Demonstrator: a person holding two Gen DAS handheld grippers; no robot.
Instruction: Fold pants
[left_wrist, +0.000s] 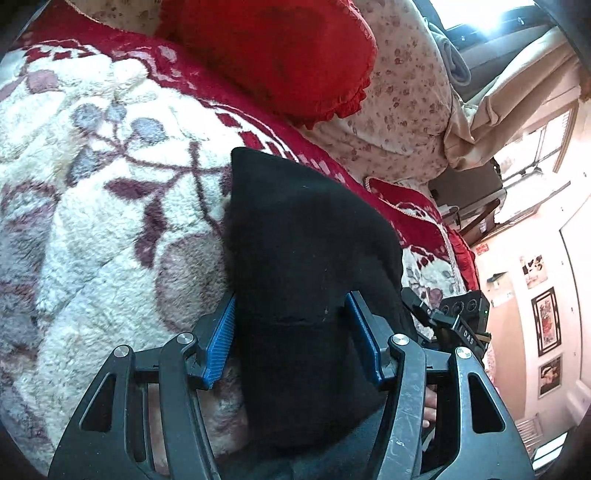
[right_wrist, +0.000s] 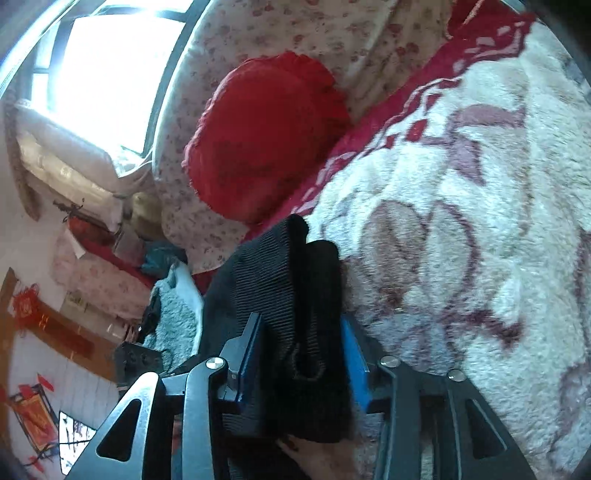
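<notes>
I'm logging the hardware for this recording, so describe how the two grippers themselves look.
The left gripper and the right gripper look alike: dark metal linkage arms with triangular cut-outs, round silver pivot pins, and ribbed blue pads on the fingers. In the left wrist view the other unit's black body carries white letters, "DAS". No cables or sleeves show.

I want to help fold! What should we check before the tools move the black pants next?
1. Left tool pinching the black pants: ok, cloth sits between both blue pads.
2. Right tool pinching the ribbed end: ok.
3. Fluffy flowered blanket underneath to lay them on: ok.
4. Red pillow out of the way: ok, apart from the pants.
5. Pant legs lined up evenly: cannot tell, most cloth is hidden.
6. Pants free of twists: cannot tell.
</notes>
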